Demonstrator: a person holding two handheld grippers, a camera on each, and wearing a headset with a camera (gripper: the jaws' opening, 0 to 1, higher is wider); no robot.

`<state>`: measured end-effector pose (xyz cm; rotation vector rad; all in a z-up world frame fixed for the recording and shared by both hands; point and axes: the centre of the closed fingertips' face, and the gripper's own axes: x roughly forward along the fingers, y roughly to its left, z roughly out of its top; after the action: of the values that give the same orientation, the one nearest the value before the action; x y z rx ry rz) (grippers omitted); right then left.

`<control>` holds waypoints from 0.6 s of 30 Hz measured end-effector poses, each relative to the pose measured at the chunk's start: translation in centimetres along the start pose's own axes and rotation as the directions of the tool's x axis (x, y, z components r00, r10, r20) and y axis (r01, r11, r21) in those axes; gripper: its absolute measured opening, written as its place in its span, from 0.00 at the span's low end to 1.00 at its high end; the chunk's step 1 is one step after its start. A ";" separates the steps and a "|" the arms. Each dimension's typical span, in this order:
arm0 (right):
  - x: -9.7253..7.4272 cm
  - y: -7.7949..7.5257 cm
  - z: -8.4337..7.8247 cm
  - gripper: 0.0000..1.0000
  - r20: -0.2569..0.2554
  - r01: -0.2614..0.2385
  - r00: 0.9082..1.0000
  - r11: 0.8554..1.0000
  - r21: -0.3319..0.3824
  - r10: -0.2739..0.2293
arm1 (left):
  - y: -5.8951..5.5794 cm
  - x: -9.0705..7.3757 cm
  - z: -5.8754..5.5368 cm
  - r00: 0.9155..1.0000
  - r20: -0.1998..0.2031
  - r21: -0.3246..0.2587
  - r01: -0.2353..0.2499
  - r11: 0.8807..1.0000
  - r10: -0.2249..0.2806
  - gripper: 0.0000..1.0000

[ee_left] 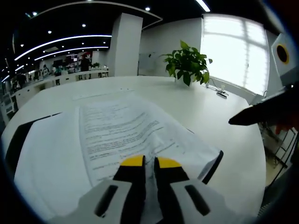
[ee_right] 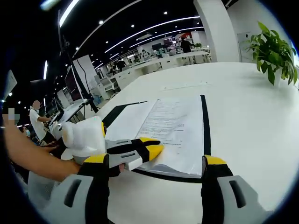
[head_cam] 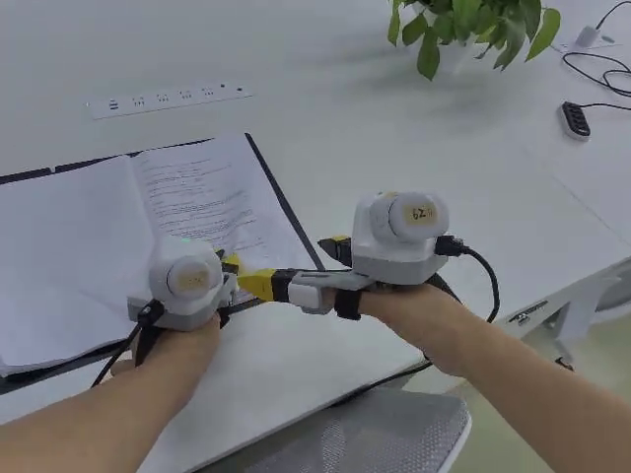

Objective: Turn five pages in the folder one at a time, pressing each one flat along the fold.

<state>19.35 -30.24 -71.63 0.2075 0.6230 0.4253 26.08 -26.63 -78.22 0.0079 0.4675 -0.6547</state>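
Note:
The black folder (head_cam: 286,212) lies open on the white table, with its printed right-hand page (head_cam: 197,197) lying flat. My left gripper (head_cam: 232,264) is shut, its yellow tips resting on the lower right part of that page (ee_left: 121,126). In the left gripper view the gripper (ee_left: 150,162) has nothing visible between its tips. My right gripper (head_cam: 299,262) is open and wide, straddling the folder's near right corner (ee_right: 187,172). In the right gripper view it (ee_right: 155,161) points at the left gripper (ee_right: 135,151) and the page (ee_right: 173,126).
A white power strip (head_cam: 168,99) lies beyond the folder. A potted plant (head_cam: 463,30) stands at the back right, with a black power strip (head_cam: 575,118) and cables near it. The table's near edge runs over a grey chair (head_cam: 365,434).

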 end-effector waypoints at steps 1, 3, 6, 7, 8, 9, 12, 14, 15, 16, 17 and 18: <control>0.3 -0.2 0.0 0.77 -0.001 -0.001 1.000 1.000 0.002 0.001 | 0.0 0.0 0.0 1.000 0.001 -0.001 0.000 1.000 0.000 0.07; 1.0 -0.6 0.2 0.75 -0.002 -0.001 1.000 1.000 0.007 0.001 | 0.0 0.0 0.0 1.000 0.004 -0.007 -0.001 1.000 0.001 0.07; 1.9 -1.6 0.3 0.69 -0.015 0.003 1.000 1.000 0.010 -0.003 | 0.0 0.0 0.0 1.000 0.008 -0.009 -0.001 1.000 0.001 0.07; 2.2 -1.8 0.4 0.67 -0.016 0.005 1.000 1.000 0.013 -0.005 | 0.0 0.0 0.0 1.000 0.009 -0.008 0.000 1.000 0.000 0.07; 2.4 -2.1 0.4 0.66 -0.017 0.007 1.000 1.000 0.014 -0.007 | 0.0 0.0 0.0 1.000 0.009 -0.009 0.000 1.000 0.000 0.07; 2.6 -2.3 0.6 0.65 -0.015 0.007 1.000 1.000 0.016 -0.006 | 0.0 0.1 0.0 1.000 0.009 -0.010 0.001 1.000 -0.001 0.07; 3.5 -3.0 0.9 0.61 -0.011 0.003 1.000 0.999 0.039 -0.002 | 0.0 0.1 0.1 1.000 0.009 -0.009 0.002 1.000 -0.002 0.07; 4.0 -3.3 0.8 0.58 -0.019 0.000 1.000 0.999 0.048 0.000 | 0.0 0.1 0.1 1.000 0.009 -0.007 0.002 1.000 -0.001 0.07; 4.1 -3.4 0.7 0.58 -0.023 -0.001 1.000 0.999 0.050 0.002 | 0.0 0.1 0.1 1.000 0.009 -0.006 0.002 1.000 -0.002 0.07; 4.5 -3.6 0.5 0.57 -0.034 0.000 0.999 0.999 0.050 0.002 | 0.0 0.1 0.1 1.000 0.009 -0.006 0.002 1.000 -0.002 0.07; 4.7 -3.8 0.4 0.57 -0.036 -0.001 0.999 0.999 0.051 0.003 | 0.0 0.1 0.1 1.000 0.010 -0.008 0.002 1.000 -0.002 0.07; 4.9 -3.9 0.1 0.57 -0.047 0.000 0.999 0.998 0.055 0.003 | 0.0 0.1 0.1 1.000 0.010 -0.008 0.002 1.000 -0.002 0.07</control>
<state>24.25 -31.58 -75.33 0.2510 0.6810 0.4157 26.17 -26.69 -78.19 -0.0035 0.4602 -0.6545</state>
